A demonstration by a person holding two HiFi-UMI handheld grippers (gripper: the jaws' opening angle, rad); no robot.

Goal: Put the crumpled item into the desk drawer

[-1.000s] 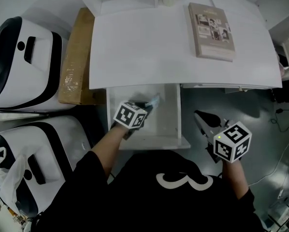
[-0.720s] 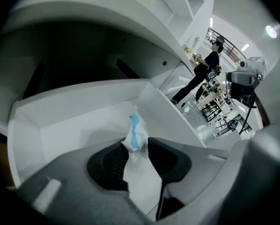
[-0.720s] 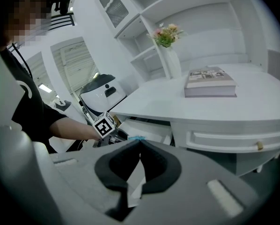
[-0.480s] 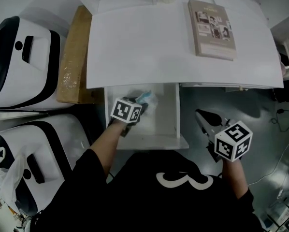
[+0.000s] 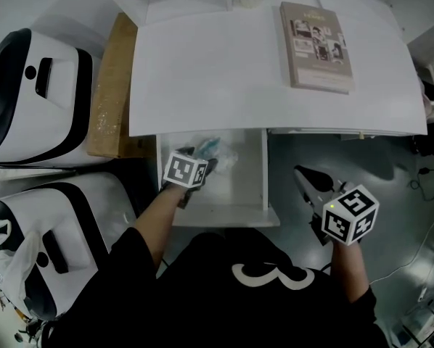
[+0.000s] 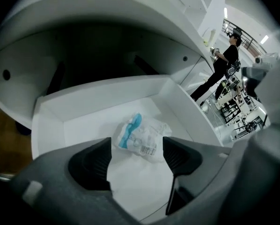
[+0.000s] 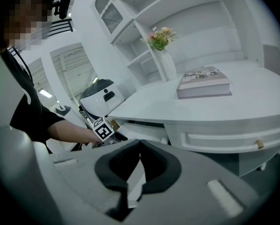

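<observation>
The crumpled item, a clear wrapper with blue print, lies on the floor of the open white desk drawer. My left gripper sits low in the drawer just behind it. Its jaws are opening, and the wrapper rests just beyond the fingertips, free of the pads. The left gripper holds nothing. My right gripper hangs to the right of the drawer over the grey floor. In the right gripper view that gripper has its jaws shut together with nothing between them.
A beige book lies on the white desk top. A brown cardboard box stands left of the desk, beside white-and-black machines. A vase of flowers stands on the desk's far side.
The left gripper carried the wrapper deeper into the drawer, then opened and let it go onto the drawer floor. The right gripper has barely moved.
</observation>
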